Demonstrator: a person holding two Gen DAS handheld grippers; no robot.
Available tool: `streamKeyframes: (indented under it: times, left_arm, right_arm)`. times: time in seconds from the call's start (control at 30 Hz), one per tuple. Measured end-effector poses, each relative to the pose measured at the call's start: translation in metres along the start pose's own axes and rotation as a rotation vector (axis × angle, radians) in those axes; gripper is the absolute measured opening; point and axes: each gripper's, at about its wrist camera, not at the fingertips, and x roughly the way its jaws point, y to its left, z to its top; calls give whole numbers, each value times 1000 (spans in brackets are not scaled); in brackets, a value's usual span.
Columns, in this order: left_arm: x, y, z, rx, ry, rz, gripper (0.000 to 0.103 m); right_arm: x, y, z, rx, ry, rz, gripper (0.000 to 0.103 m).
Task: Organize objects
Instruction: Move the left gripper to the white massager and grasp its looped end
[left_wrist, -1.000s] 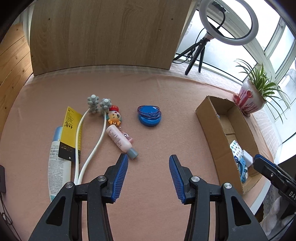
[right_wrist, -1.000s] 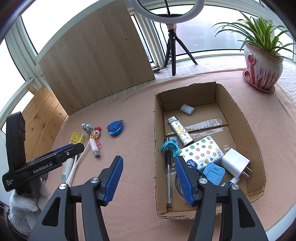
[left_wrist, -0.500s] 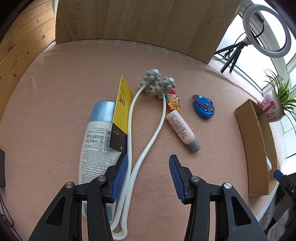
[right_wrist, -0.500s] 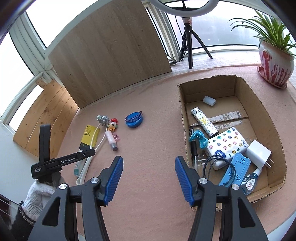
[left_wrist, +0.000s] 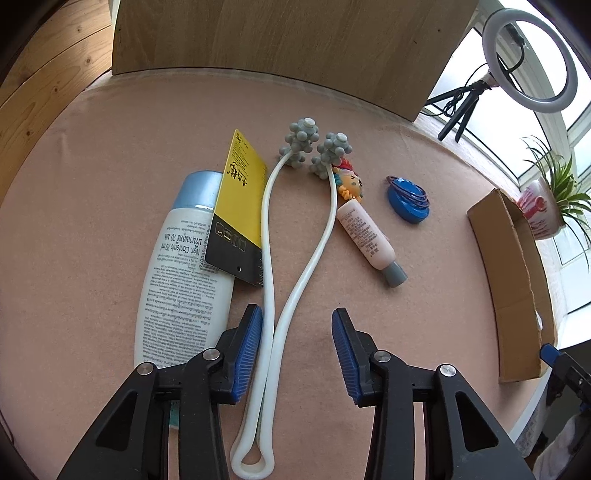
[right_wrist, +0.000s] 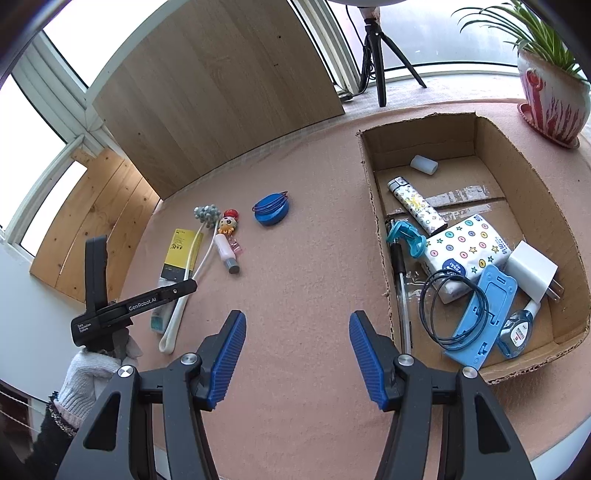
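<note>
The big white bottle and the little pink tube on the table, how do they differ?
The white bottle is much larger than the pink tube. The bottle has a light blue cap pointing toward the wooden board; the tube has a grey cap pointing the other way, toward the camera. A yellow and black card lies over part of the bottle, while the tube is uncovered. Both lie flat on the pink table cover, with print on their sides.

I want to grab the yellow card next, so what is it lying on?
The yellow and black card rests partly on the white tube, covering some of its printed text, beside the white massager. What lies beneath the card's far end cannot be seen.
</note>
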Motion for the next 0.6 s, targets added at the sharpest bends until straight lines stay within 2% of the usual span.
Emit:
streamKeyframes:
  times: [0.07,0.17,0.3,0.6]
  left_arm:
    - [-2,-1,-4,-6,-1,-1,38]
    - [-2,-3,-10,-5,0,7,22]
    - [-3,-7,-19,-8,-5,-2,14]
    - [-8,-39,-53,4,24,-27,15]
  right_arm:
    - [1,0,-2,1,2,-1,54]
    - [3,0,-3,7,6,0,54]
    - [7,1,-4,10,27,16,54]
    - [15,4,-6,13,56,34,54]
